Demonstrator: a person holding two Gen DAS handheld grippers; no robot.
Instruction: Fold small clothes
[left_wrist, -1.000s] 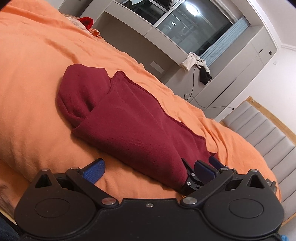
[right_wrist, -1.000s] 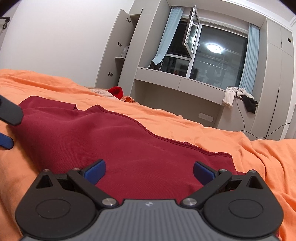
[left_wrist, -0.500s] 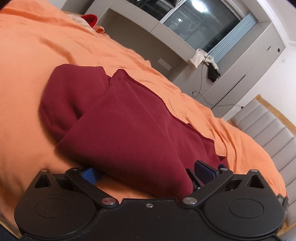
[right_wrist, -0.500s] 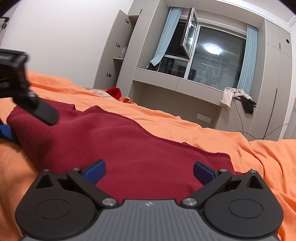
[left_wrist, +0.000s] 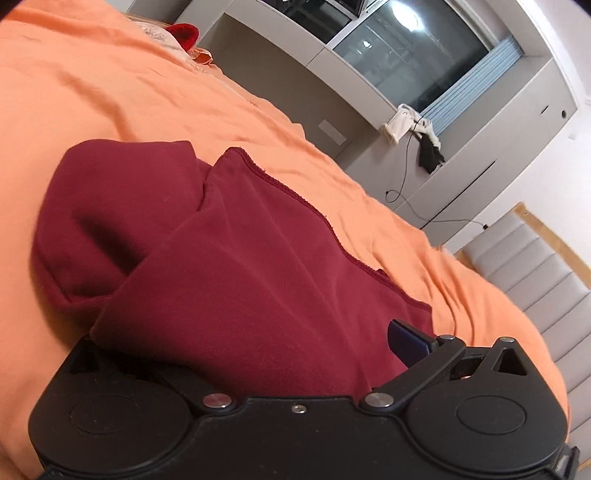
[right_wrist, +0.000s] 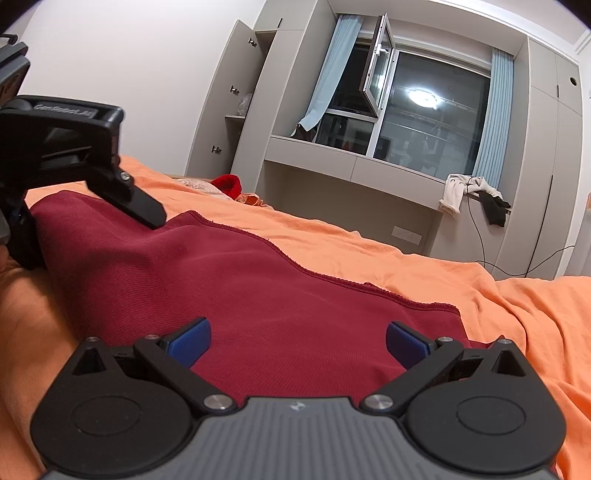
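Bedroom: bed, wardrobe.

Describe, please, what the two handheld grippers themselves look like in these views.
The left gripper has an all-black body with two round discs, silver pivot screws and blue finger pads. The right gripper has the same black linkage arms and blue pads, but a ribbed grey centre plate bearing a small logo. From the right wrist view, the left unit's black housing carries white lettering, too blurred to read. No sleeves show.

orange bedsheet | window | white cloth on shelf | grey headboard
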